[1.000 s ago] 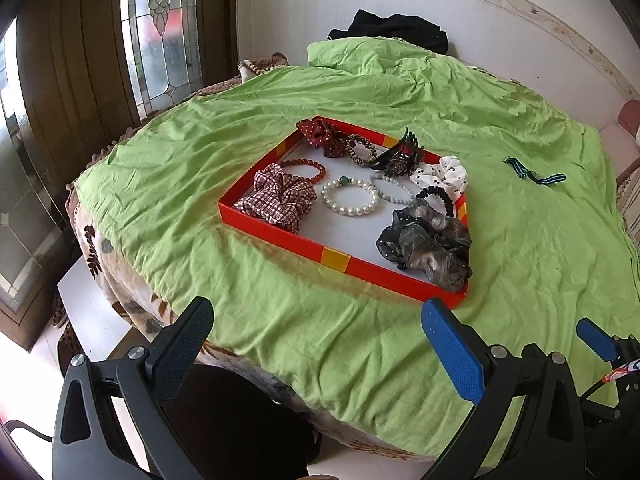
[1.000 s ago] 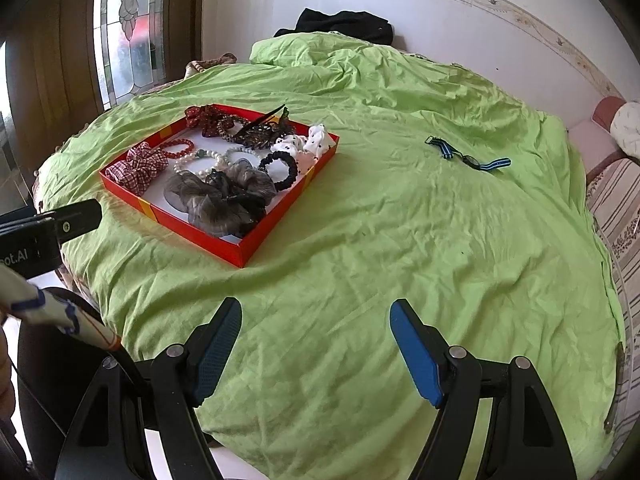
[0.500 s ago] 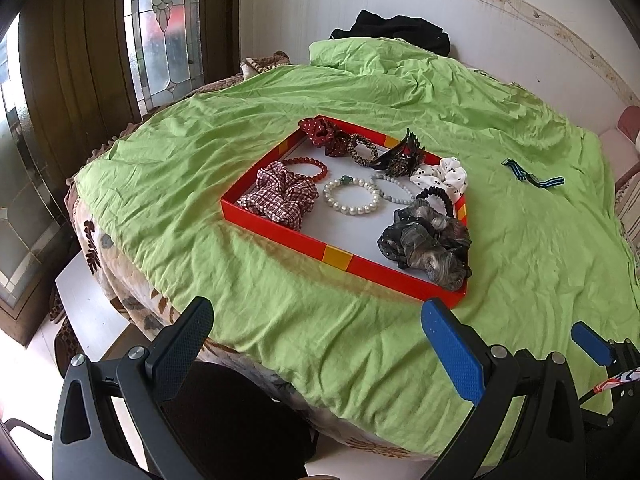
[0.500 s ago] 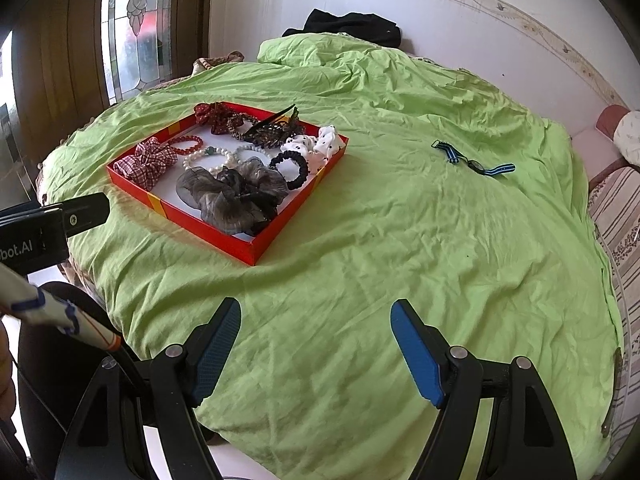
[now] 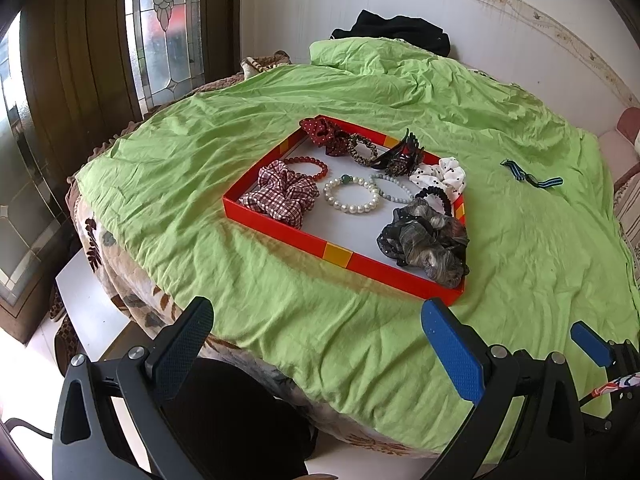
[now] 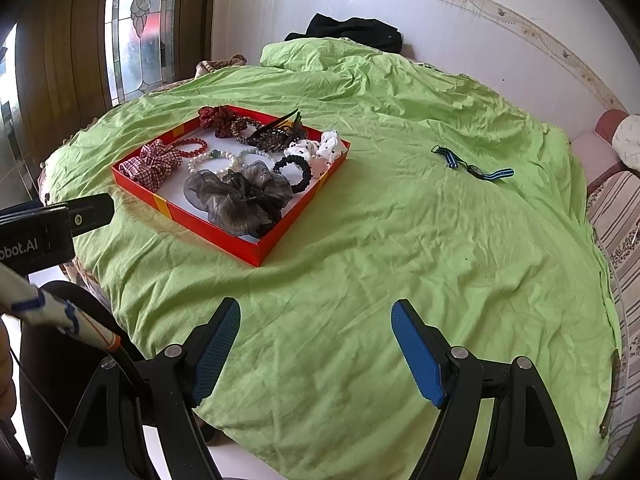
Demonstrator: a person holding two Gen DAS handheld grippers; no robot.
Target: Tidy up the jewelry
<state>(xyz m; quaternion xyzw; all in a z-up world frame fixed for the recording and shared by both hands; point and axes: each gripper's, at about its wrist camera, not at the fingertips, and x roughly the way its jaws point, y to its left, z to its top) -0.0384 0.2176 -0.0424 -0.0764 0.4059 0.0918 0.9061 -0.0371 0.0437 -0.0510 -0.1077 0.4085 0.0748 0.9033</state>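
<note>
Left gripper [image 5: 316, 344]: jaws wide apart, nothing between them, over the near edge of the sheet, in front of the tray.
Right gripper [image 6: 316, 340]: jaws also wide apart and empty, over bare sheet, nearer than the tray and to its right.
Sheet [image 5: 280, 300]: green, wrinkled, it covers the bed; the tray lies on it.
Tray [image 5: 336, 254]: red with yellow patches on the wall, white floor, flat on the sheet.
Grey scrunchie [image 5: 428, 240]: in the near right corner of the tray, partly over the wall.
Checked scrunchie [image 5: 282, 198]: in the near left part of the tray.
Pearl bracelet [image 5: 352, 198]: middle of the tray, just right of the checked scrunchie.
Red bracelet [image 5: 308, 166]: behind the checked scrunchie, touching it.
Black tie [image 5: 436, 196]: behind the grey scrunchie, at the right wall of the tray.
Dotted scrunchie [image 5: 440, 174]: white, over the right wall of the tray.
Claw clip [image 5: 400, 156]: dark, near the far wall of the tray.
Red scrunchie [image 5: 324, 134]: far corner of the tray.
Watch [image 6: 472, 164]: striped strap, on the sheet well to the right of the tray.
Black cloth [image 5: 396, 32]: far behind the tray, at the white wall.
</note>
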